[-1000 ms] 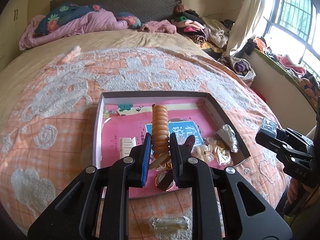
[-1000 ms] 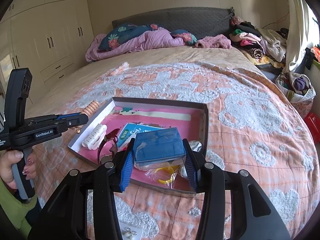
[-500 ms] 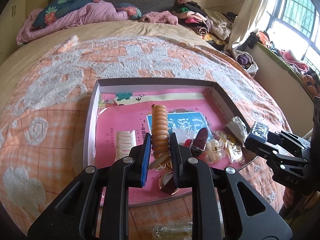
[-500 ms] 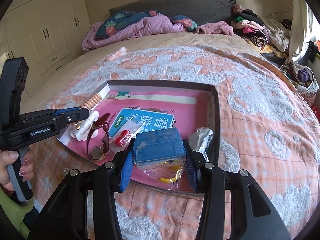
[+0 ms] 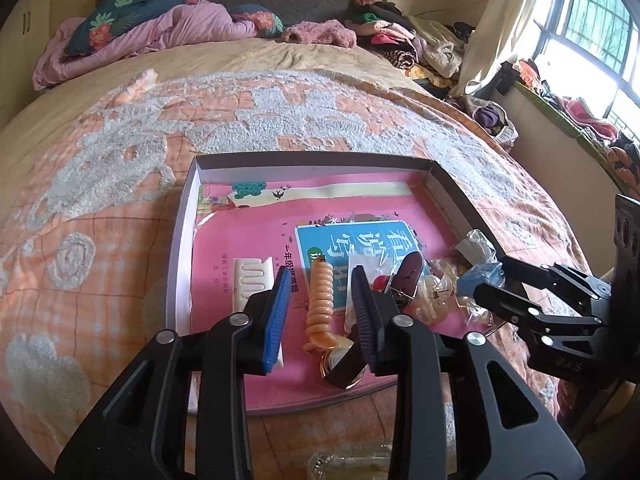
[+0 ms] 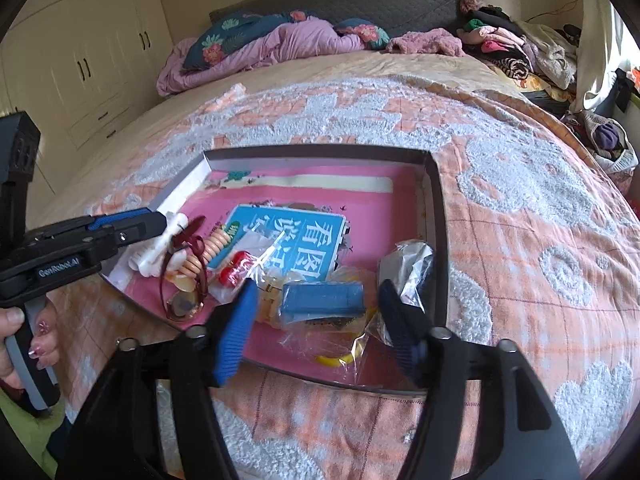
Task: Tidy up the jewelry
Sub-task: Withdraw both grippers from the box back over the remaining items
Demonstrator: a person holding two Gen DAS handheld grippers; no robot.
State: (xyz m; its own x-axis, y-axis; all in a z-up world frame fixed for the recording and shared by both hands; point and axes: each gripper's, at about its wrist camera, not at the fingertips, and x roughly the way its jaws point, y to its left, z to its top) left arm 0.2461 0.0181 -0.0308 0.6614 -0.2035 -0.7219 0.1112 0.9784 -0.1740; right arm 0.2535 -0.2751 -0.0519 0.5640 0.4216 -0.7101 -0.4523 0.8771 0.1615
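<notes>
Both grippers stand released over the tray (image 5: 182, 248): the light, springy orange coil bracelet (image 5: 320, 300) between the left gripper (image 5: 320, 304) fingers wants a mid-coil pinch, the rigid blue box (image 6: 322, 299) before the right gripper (image 6: 316, 320) a flat-sided one.

The bedspread (image 5: 120, 208) is peach-orange plaid with fluffy white motifs. The shallow box (image 5: 181, 248) has dark outer walls, white inside, lined pink. At its 6 o'clock lie an orange coiled hair tie (image 5: 320, 300) and a maroon-strapped watch (image 6: 188, 276); at 4 o'clock, a blue case (image 6: 322, 300). The booklet (image 6: 292, 240) is turquoise with white characters.
</notes>
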